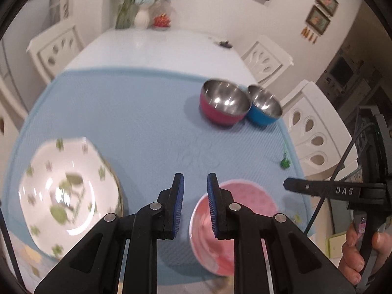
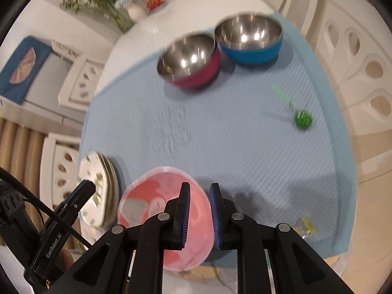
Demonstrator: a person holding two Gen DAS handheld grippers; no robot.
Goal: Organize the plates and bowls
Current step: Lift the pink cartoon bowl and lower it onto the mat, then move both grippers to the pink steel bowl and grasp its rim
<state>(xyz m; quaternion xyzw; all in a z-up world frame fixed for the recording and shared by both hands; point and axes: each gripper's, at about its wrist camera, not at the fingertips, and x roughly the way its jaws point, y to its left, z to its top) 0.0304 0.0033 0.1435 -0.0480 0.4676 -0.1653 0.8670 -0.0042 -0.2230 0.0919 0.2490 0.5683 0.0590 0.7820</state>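
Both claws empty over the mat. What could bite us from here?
1. The pink plate overhangs the blue mat's near edge; a nudge from either shut claw could tip it off.
2. The magenta bowl and blue bowl sit touching, so grabbing one may shove the other.
3. The green spoon lies loose along the approach path.

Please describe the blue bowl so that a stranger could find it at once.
Look at the light blue mat on the white table. Near its far edge two steel-lined bowls stand together. The blue bowl is blue outside; its neighbour, the pink bowl, is pink outside.
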